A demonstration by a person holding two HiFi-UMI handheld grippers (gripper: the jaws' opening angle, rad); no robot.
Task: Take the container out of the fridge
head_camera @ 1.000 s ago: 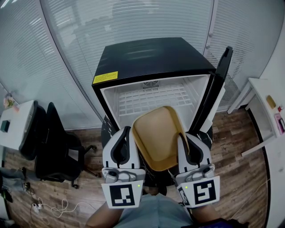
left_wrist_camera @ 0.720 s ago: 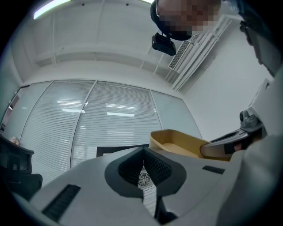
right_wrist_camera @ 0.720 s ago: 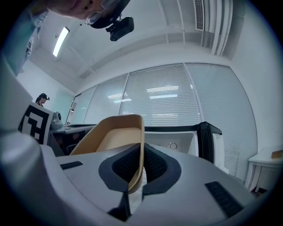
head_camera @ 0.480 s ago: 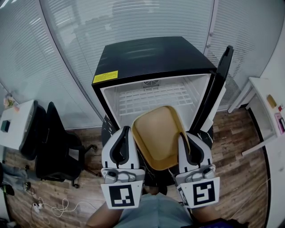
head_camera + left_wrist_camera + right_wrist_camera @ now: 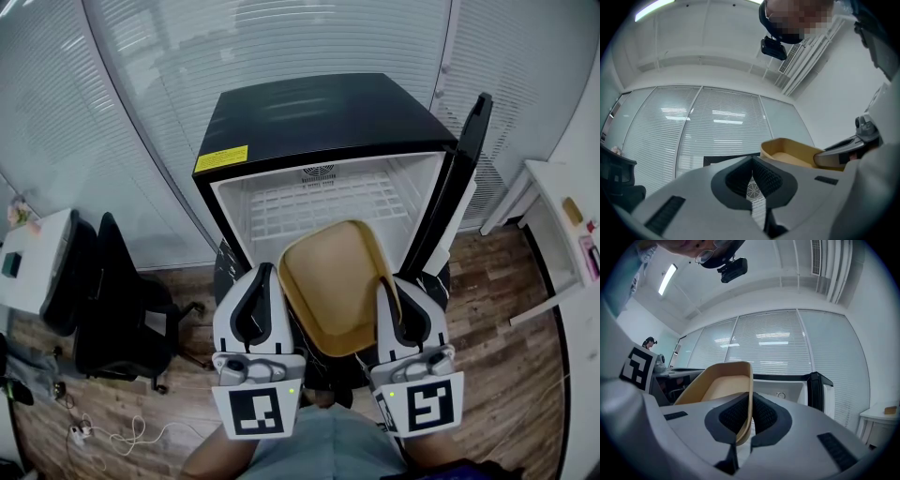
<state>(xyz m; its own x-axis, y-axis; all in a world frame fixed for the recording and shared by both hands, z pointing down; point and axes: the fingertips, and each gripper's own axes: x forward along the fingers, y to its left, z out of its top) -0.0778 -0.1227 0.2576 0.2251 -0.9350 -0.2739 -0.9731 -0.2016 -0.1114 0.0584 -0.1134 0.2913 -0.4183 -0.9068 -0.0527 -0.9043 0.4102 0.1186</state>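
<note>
Wood-plank floor (image 5: 506, 281), blind-covered glass partition walls (image 5: 141, 112), black office chair (image 5: 122, 319) sitting left. Black mini fridge (image 5: 319, 117) standing open, door (image 5: 459, 178) swung right. Right gripper (image 5: 387, 291) clamping right wall of tan plastic container (image 5: 333, 281), hanging outside fridge front. Left gripper (image 5: 264, 279) clenched empty beside it. Versus second ago: container barely shifting.

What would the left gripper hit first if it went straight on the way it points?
Probably the open fridge: the left gripper aims into it, at the wire shelf and fan vent. The container sits right of that line.
</note>
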